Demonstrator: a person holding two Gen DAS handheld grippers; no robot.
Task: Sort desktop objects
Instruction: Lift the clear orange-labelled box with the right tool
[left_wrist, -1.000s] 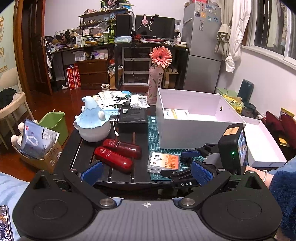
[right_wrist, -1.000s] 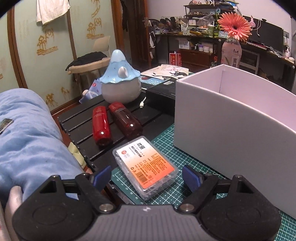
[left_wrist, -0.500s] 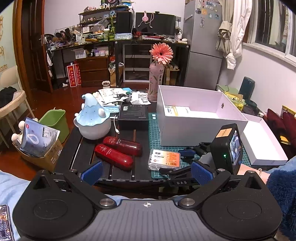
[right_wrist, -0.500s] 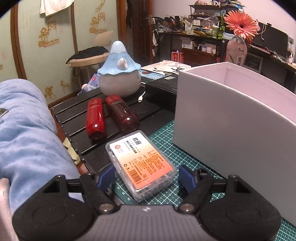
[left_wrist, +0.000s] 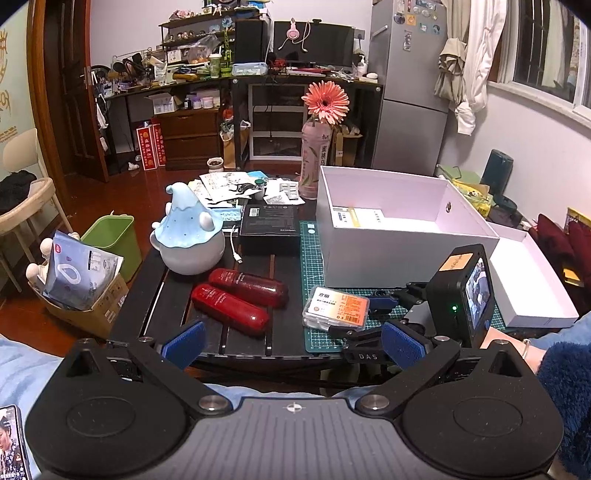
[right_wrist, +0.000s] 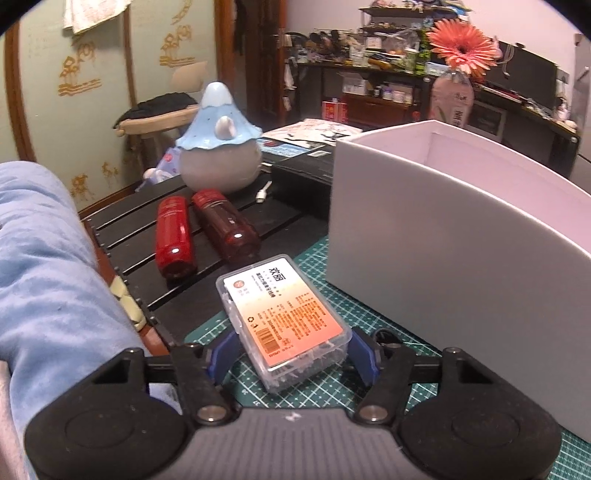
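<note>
my right gripper is closing around the clear plastic case, its long axis pointing away between the jaws.

Clear case on cutting mat, before box; two bottles left; figurine behind.

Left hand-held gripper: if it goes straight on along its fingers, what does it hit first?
Probably the nearer red bottle, lying on the black table between the open left hand-held gripper's fingers; depth is unclear.
</note>
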